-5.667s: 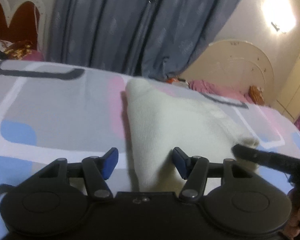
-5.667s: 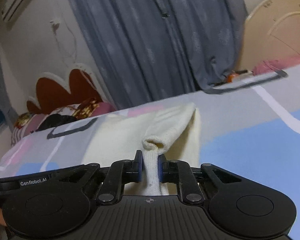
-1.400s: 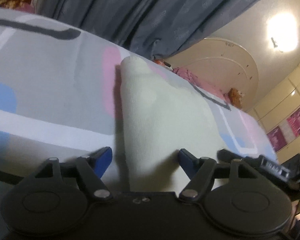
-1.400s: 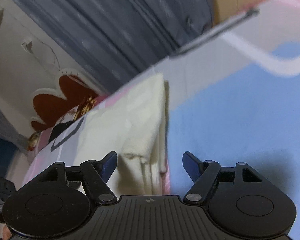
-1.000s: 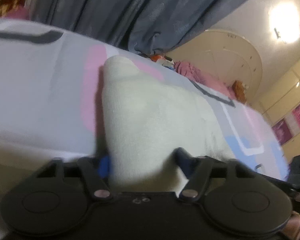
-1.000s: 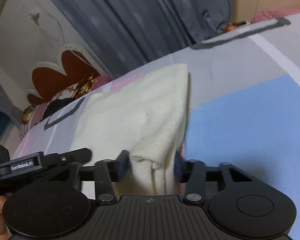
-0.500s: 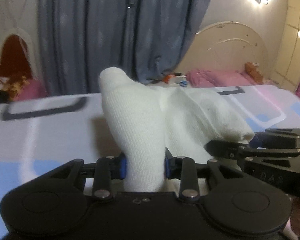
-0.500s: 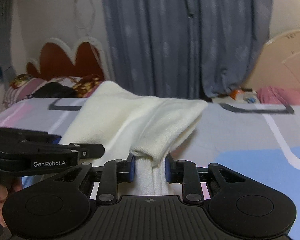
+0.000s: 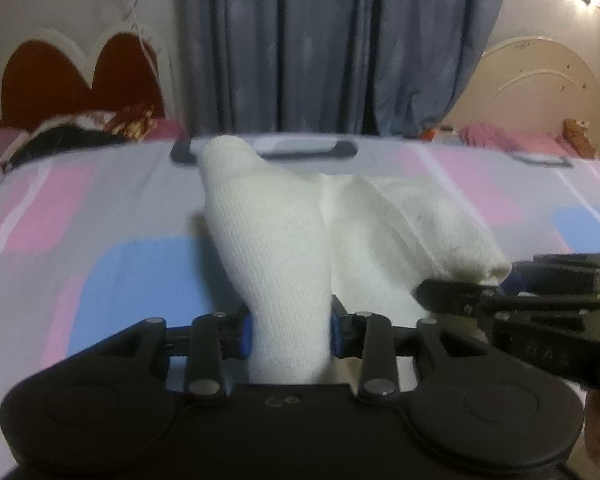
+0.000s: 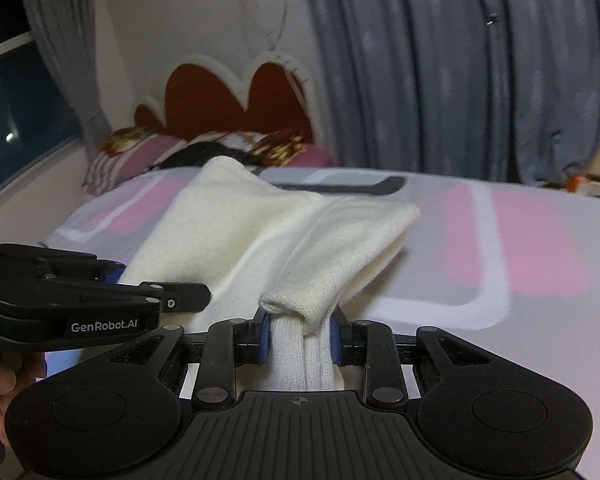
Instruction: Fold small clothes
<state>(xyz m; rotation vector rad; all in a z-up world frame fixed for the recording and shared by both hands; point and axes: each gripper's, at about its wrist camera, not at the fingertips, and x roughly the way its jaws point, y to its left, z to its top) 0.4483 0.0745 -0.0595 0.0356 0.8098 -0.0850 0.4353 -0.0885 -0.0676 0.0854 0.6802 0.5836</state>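
A cream knitted garment [image 9: 284, 248], folded into layers, is held above a bed [image 9: 100, 216] covered by a sheet patterned in pink, blue, grey and white. Its near edge is gathered at two places, and the rest slopes away toward the sheet; whether its far end touches the bed cannot be told. In the right wrist view the same garment [image 10: 260, 236] is seen with a folded corner turned over just above the blue pads.

The left gripper [image 9: 291, 334] is closed on a bunched fold of the garment, the cloth pinched between its blue pads. The right gripper [image 10: 300, 334] is likewise clamped on a fold of the garment. The two grippers are seen side by side, each appearing at the edge of the other's view.

Behind the bed, a grey-blue curtain [image 9: 320, 48] is hung. A red scalloped headboard [image 10: 236, 96] stands to one side, with patterned pillows [image 10: 148, 148] piled below it. A cream arched headboard [image 9: 540, 84] is seen on the other side.
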